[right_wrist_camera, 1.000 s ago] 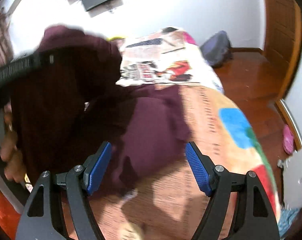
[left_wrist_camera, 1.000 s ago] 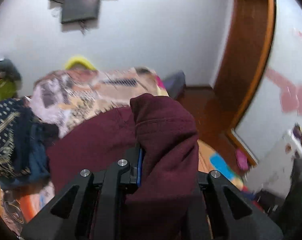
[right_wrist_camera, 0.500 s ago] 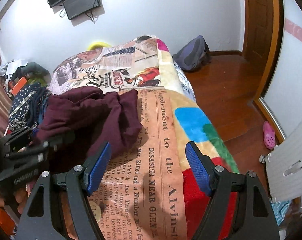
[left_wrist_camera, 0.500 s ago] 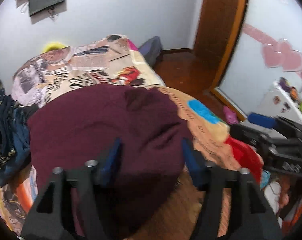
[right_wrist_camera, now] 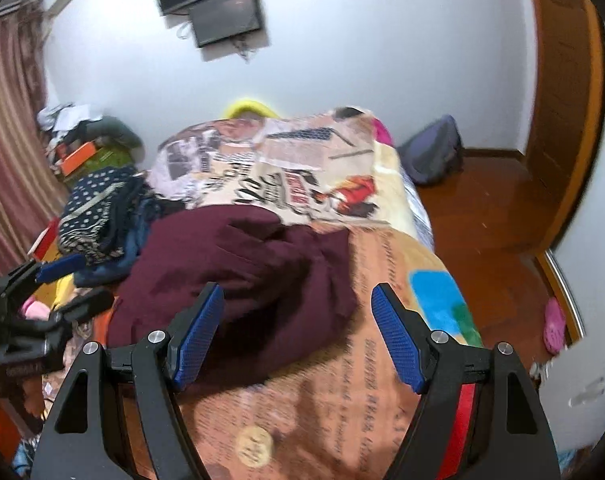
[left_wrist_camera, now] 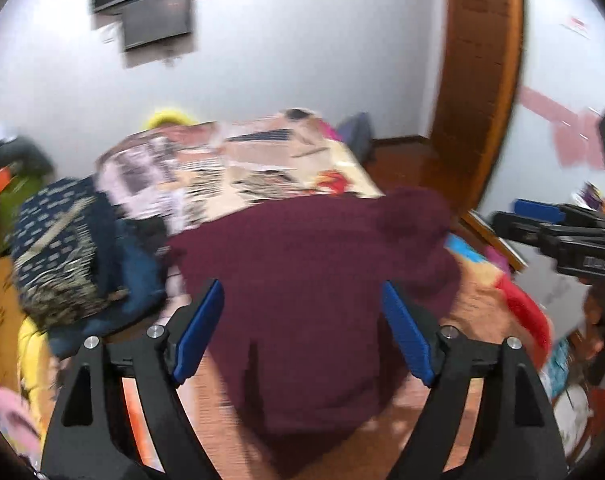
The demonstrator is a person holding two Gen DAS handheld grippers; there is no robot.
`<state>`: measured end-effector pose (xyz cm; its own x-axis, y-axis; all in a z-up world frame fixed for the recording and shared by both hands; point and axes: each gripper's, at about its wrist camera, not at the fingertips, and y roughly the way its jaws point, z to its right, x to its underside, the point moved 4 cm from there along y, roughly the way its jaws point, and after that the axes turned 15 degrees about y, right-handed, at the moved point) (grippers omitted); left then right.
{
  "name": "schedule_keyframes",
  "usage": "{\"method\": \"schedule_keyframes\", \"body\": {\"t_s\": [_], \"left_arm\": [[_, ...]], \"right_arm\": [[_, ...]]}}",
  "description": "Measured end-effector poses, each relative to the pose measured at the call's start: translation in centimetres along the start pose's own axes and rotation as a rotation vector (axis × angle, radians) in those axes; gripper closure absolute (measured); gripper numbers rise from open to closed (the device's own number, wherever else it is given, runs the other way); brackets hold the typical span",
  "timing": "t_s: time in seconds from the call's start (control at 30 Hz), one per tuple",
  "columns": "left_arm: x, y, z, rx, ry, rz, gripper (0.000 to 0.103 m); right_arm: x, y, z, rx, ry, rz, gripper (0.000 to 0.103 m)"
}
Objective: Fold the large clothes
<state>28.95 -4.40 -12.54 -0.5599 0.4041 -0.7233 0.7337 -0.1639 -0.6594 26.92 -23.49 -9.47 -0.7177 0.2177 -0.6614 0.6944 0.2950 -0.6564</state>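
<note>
A large maroon garment (left_wrist_camera: 310, 280) lies bunched on the bed, its right part folded over in loose creases (right_wrist_camera: 242, 276). My left gripper (left_wrist_camera: 302, 328) hovers just above its near edge. Its jaws are opening, and the cloth shows between the blue pads without touching them. My right gripper (right_wrist_camera: 298, 328) is open over the garment's right edge and the blanket, holding nothing. In the left wrist view the right gripper (left_wrist_camera: 558, 236) shows at the far right. In the right wrist view the left gripper (right_wrist_camera: 58, 280) shows at the far left.
A newspaper-print blanket (right_wrist_camera: 286, 168) covers the bed. A heap of dark blue patterned clothes (left_wrist_camera: 70, 248) lies left of the garment. A grey backpack (right_wrist_camera: 434, 152) sits on the wooden floor near the door frame (right_wrist_camera: 562, 100). A striped curtain (right_wrist_camera: 10, 120) hangs left.
The left gripper has let go of the maroon garment, which now lies spread on the bed, and its jaws have opened wide. Both views have shifted a little; the right gripper stays open.
</note>
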Motion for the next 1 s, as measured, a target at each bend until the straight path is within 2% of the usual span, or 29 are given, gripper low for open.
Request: {"method": "schedule_keyframes", "body": {"t_s": [0.07,0.13,0.23,0.3,0.43,0.53,0.6,0.7,0.8,0.9,1.0], "left_arm": [[1.0,0.6,-2.4,-0.034,-0.047,-0.035,0.022],[2.0,1.3,-4.0,-0.027,-0.090,-0.064,0.022],[4.0,2.9,-5.1,0.015,-0.157,-0.113,0.022],[5.5,4.0,-4.7,0.059,-0.189,-0.147,0.022],[7.4,6.0,-2.9,0.130,-0.172,-0.198,0.022],[8.6,7.1,-1.2,0.174,-0.142,-0.237,0.022],[9.4,7.8,-0.3,0.184,-0.134,-0.251,0.019],[10.7,8.2,0.3,0.181,-0.158,-0.256,0.015],[11.2,8.0,0.5,0.192,-0.164,-0.256,0.015],[11.0,6.8,0.6,0.158,-0.113,-0.244,0.015],[10.2,5.1,-0.3,0.084,-0.079,-0.202,0.015]], "right_arm": [[-0.4,0.8,-1.7,-0.021,-0.037,-0.007,0.029],[-0.7,1.6,-3.2,-0.043,-0.066,-0.017,0.029],[-0.9,3.3,-5.0,-0.066,-0.112,-0.046,0.029],[-0.9,4.7,-5.2,-0.048,-0.127,-0.076,0.029],[-0.6,7.1,-3.1,0.026,-0.099,-0.139,0.029],[-0.2,8.0,-0.6,0.036,-0.064,-0.201,0.029],[0.3,8.4,0.7,0.046,-0.056,-0.227,0.025],[2.0,9.4,2.7,0.072,-0.079,-0.253,0.017],[2.9,9.7,4.1,0.043,-0.003,-0.287,0.016],[2.4,9.0,3.3,0.057,-0.007,-0.280,0.016],[1.7,8.1,1.7,0.089,-0.074,-0.256,0.016]]}}
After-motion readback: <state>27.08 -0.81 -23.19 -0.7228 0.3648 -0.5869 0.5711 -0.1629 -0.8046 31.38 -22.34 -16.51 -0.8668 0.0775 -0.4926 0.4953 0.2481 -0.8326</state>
